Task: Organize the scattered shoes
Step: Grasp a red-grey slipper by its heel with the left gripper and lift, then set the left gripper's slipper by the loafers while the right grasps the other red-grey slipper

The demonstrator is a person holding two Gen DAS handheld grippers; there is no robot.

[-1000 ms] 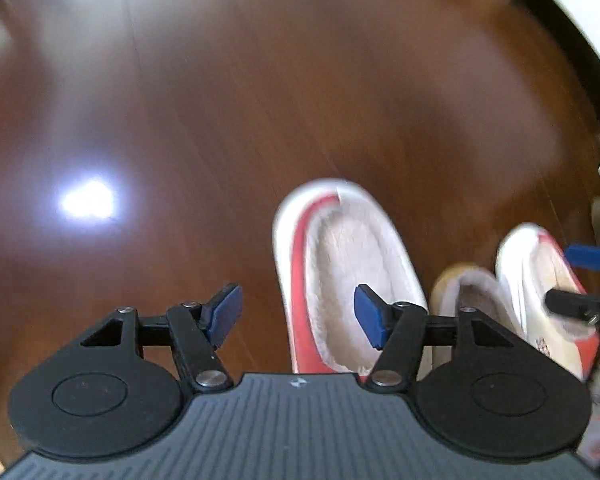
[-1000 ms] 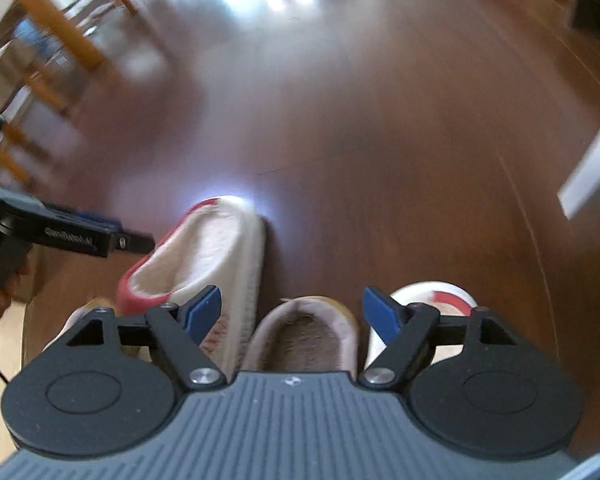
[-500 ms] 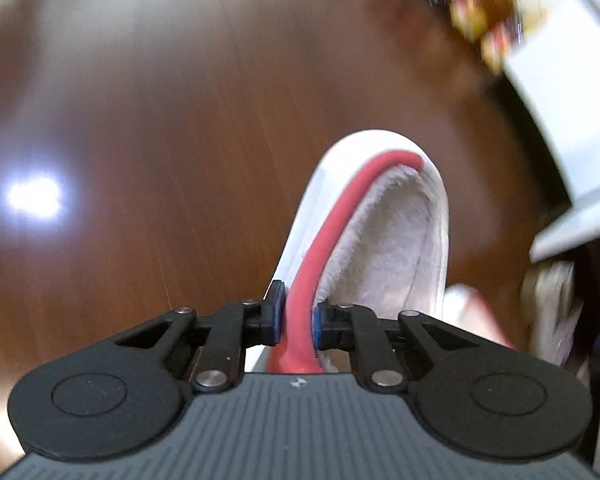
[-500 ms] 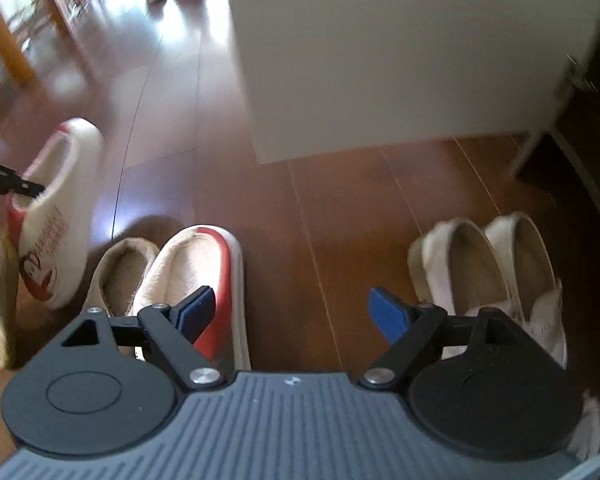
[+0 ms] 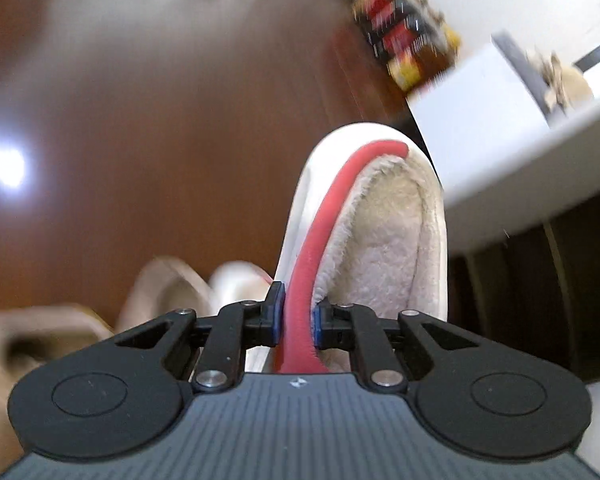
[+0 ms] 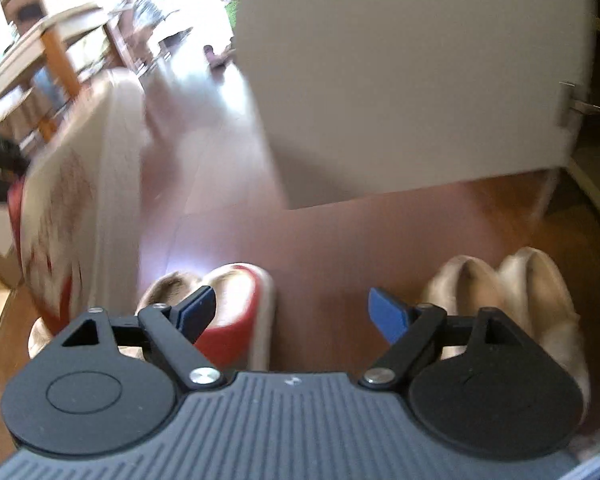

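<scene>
A: What is the left gripper (image 5: 296, 322) doing?

B: It is pinching the red collar of a white slipper (image 5: 364, 240), pads pressing on either side of the rim, and the slipper is hanging off the floor (image 5: 140, 140), toe pointing away. In the right view it is showing as a blurred white shape (image 6: 80, 200) at the left.

A: And the right gripper (image 6: 290, 314)?

B: It is standing wide with nothing between its pads, hovering above the floor between the matching red slipper (image 6: 236, 308) and a beige pair (image 6: 508, 280) further right. A tan slipper (image 6: 168, 288) is lying just beside the red one.

A: How is the carry best done?

B: I am judging that a thin rim grip is letting the slipper swing, so slowing down is helping, and lowering it sole first beside its mate, toes the same way. Further off, the white door (image 6: 412, 80) is standing close, so keeping the toe away from it is wise
</scene>
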